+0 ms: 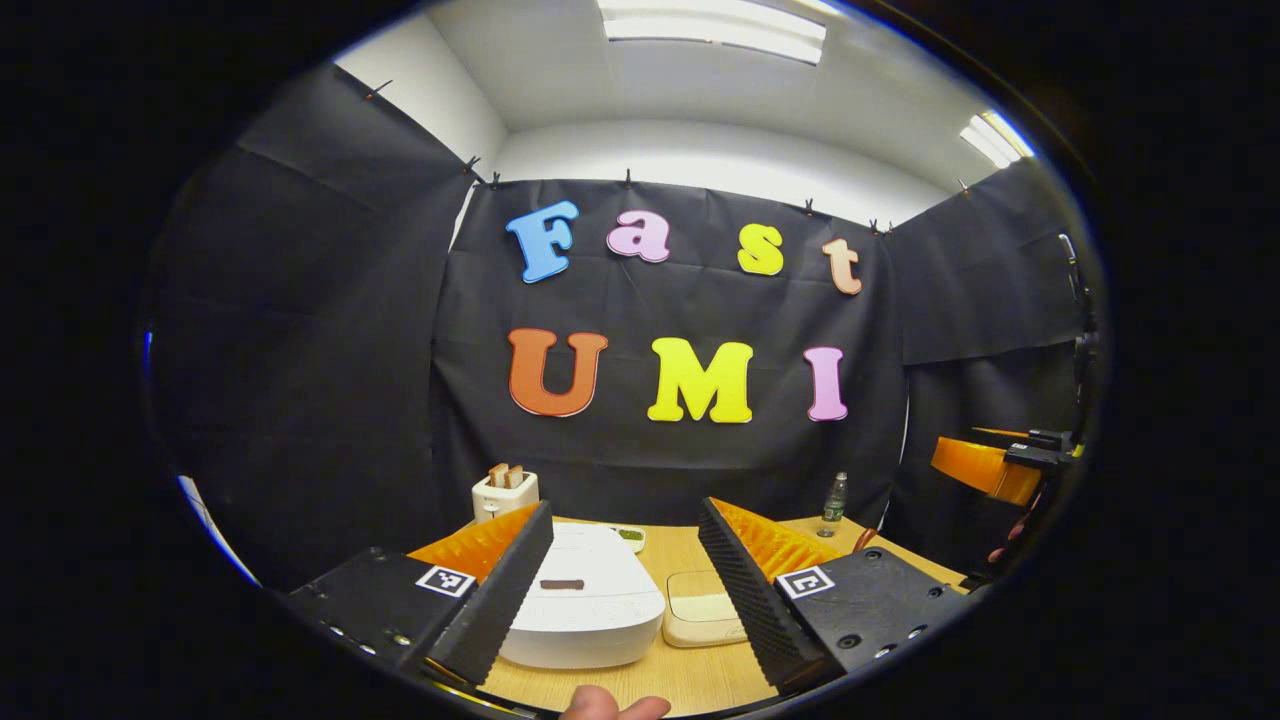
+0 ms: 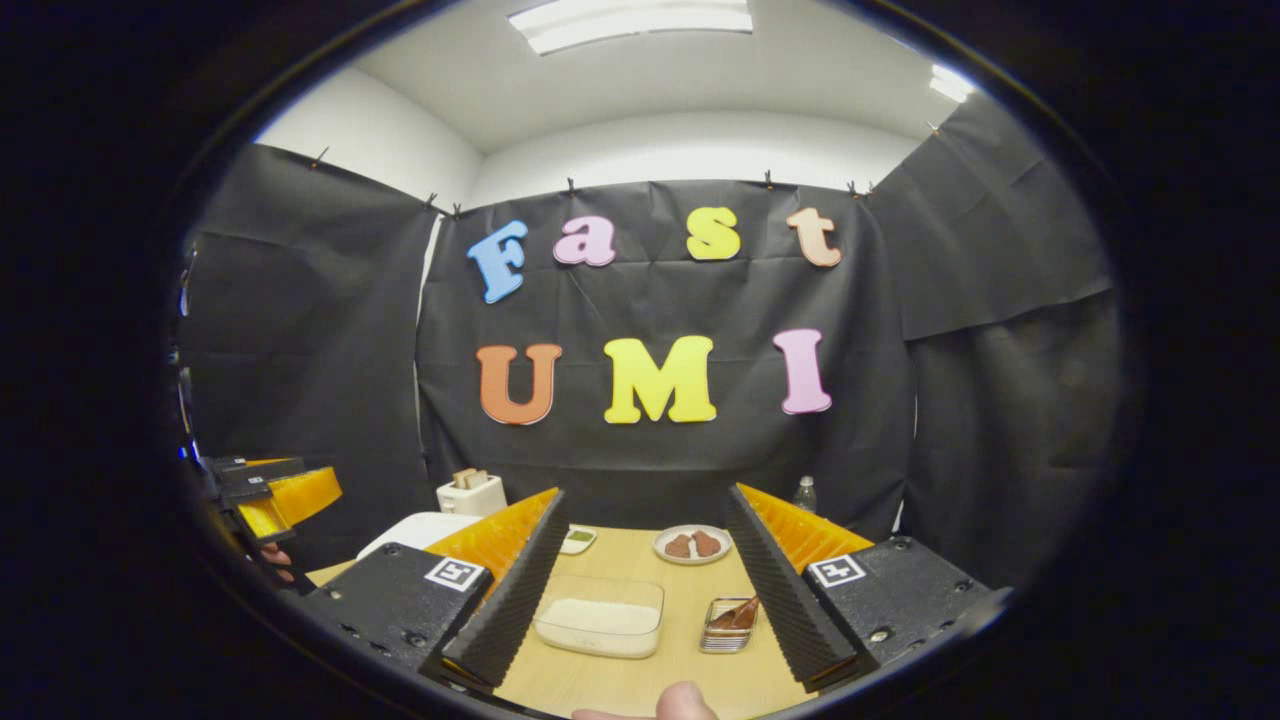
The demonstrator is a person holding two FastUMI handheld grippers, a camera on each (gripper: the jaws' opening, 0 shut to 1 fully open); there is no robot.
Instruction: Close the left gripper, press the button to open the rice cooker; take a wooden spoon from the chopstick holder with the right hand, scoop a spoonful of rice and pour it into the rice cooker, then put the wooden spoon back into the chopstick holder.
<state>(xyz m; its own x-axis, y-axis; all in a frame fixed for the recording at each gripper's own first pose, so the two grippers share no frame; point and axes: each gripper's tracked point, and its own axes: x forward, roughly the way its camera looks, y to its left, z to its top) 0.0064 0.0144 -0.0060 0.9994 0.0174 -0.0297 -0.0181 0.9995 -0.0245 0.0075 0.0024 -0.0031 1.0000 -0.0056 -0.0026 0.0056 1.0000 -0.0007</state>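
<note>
The white rice cooker (image 1: pixel 585 605) sits with its lid down on the wooden table (image 1: pixel 690 680), just beyond my left gripper (image 1: pixel 625 518), which is open and holds nothing. In the right gripper view the cooker's edge (image 2: pixel 420 530) shows at the left. A clear container of rice (image 2: pixel 600 615) lies between the fingers of my right gripper (image 2: pixel 645 500), which is open with nothing in it. Beside its right finger stands the metal chopstick holder (image 2: pixel 722 640) with the wooden spoon (image 2: pixel 742 612) in it. The rice container (image 1: pixel 700 618) is right of the cooker.
A toaster (image 1: pixel 505 492) with bread stands at the back left, and a water bottle (image 1: pixel 835 497) at the back right. A plate (image 2: pixel 692 545) with brown food and a small dish (image 2: pixel 578 540) lie farther back. The other gripper (image 1: pixel 1000 465) hangs off to the right.
</note>
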